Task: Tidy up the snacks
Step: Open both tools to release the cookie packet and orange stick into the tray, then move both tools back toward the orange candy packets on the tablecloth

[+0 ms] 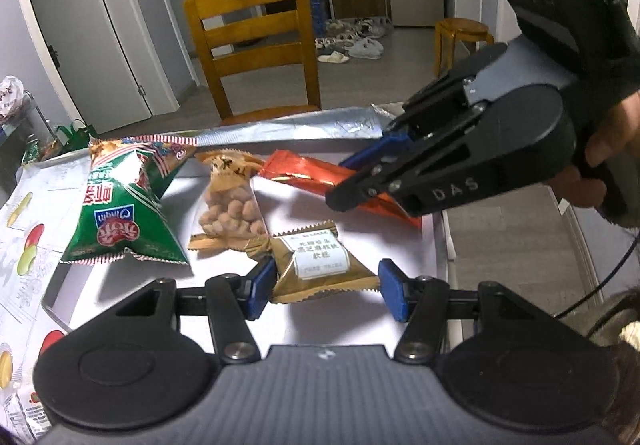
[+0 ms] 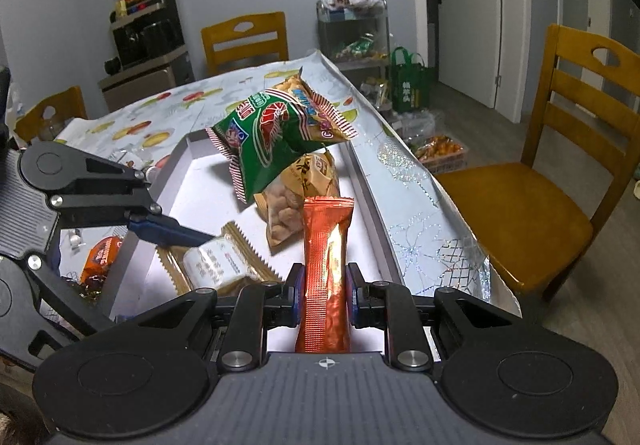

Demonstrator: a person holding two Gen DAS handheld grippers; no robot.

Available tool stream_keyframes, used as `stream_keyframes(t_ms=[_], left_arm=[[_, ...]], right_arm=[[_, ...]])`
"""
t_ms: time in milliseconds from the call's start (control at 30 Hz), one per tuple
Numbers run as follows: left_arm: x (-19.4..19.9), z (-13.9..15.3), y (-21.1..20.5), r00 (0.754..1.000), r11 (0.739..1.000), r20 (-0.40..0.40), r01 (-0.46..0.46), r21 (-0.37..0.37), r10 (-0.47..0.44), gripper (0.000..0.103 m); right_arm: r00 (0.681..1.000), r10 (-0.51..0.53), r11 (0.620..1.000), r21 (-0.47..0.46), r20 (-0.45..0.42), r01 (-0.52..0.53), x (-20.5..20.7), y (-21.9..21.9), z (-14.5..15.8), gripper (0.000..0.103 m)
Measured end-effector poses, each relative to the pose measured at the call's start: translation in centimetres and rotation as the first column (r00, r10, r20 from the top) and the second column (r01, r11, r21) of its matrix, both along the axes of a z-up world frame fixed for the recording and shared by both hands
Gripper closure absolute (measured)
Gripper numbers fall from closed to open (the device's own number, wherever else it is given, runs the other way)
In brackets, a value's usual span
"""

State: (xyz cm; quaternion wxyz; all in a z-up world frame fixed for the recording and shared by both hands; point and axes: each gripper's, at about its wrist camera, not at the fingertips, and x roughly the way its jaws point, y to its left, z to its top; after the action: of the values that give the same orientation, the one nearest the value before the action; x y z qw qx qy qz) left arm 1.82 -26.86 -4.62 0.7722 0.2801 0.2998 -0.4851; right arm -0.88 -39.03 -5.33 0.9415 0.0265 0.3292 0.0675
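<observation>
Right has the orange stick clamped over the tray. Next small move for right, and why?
Probably lower it a little and open. The right gripper is shut on the orange stick pack, which hangs over bare floor of the white tray beside the peanut packet. The left gripper straddles the gold packet, jaws open, clear of that spot.

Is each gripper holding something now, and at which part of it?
The right gripper is shut on the orange packet, pinching its sides near the lower end. The left gripper is open around the gold packet; whether a pad touches it cannot be told.
</observation>
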Motion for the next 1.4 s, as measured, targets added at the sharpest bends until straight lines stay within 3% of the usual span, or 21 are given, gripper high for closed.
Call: stream_keyframes(t_ms=[567,767,833,1000,1400], left_arm=[[-0.1,-0.5,1.1,0.998,1.0,-0.062,-0.004,-0.008,0.003,0.045],[0.0,-0.4,1.4,0.998,0.999,-0.063,-0.031,-0.018,0.03,0.031],[0.0,-0.3,1.5,0.997,0.999,-0.064,-0.04,-0.021,0.038,0.025],[0.1,-0.1,1.9,0.997,0.997,-0.054,-0.064,-0.032,0.063,0.02],[-0.9,1.3,4.2,0.994,0.991,0.017,-0.11,-0.071,0.112,0.014]], right_arm=[[0.999,-0.024,1.0,-0.007,-0.033,0.024,0.4,0.1,-0.3,0.08],[0.999,-0.036,0.999,-0.003,-0.035,0.036,0.5,0.1,-0.2,0.076],[0.999,-0.041,0.999,0.002,-0.03,0.041,0.4,0.1,0.0,0.058],[1.0,-0.016,1.0,0.011,0.015,0.015,-0.2,0.6,0.8,0.031],[0.998,0.021,1.0,-0.005,0.066,-0.021,-1.1,2.7,2.4,0.01]])
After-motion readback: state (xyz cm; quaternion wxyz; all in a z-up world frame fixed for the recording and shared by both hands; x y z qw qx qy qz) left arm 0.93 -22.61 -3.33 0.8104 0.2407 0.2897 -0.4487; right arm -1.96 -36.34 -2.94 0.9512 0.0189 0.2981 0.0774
